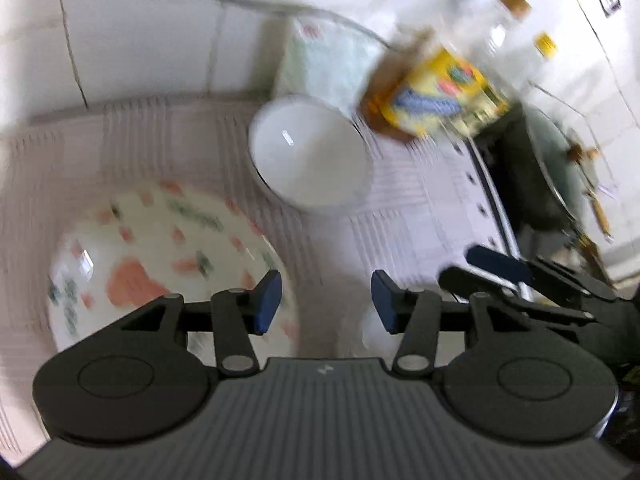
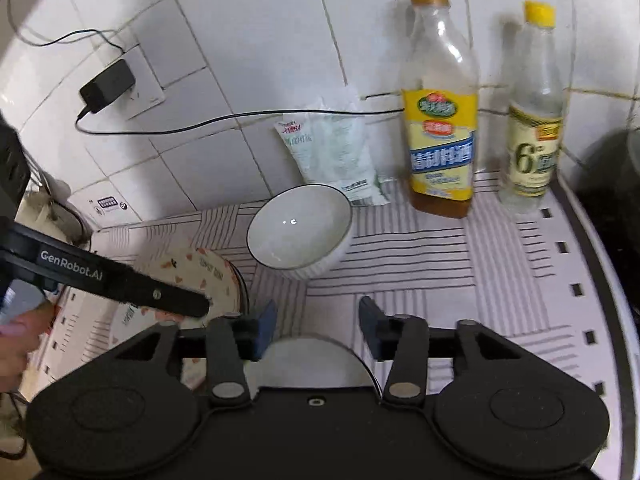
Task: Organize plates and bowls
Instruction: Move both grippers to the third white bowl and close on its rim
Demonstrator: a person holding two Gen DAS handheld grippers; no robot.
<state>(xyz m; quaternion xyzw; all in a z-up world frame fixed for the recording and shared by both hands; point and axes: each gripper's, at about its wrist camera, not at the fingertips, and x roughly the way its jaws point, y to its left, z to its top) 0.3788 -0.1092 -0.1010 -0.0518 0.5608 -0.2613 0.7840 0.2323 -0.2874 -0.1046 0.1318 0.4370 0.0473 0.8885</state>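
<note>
Both grippers (left (image 1: 326, 304), right (image 2: 318, 328)) seemingly empty above floral plate (image 1: 160, 236).

Bowls: 2 white, one (image 2: 300, 232) on mat, one (image 2: 316, 362) under right jaws; patterned plates: 1 (image 1: 160, 248); bottles: 2, yellow-label (image 2: 442, 120) & pale-label (image 2: 534, 120); plastic pouch: 1 (image 2: 332, 152); wall charger: 1 (image 2: 107, 85)

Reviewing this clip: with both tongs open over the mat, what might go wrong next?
The white bowl sits tilted near the oil bottle; a careless reach might tip either. The left tongs hang at the floral plate's edge and may clip it. Another white dish lies partly hidden under the right tongs.
</note>
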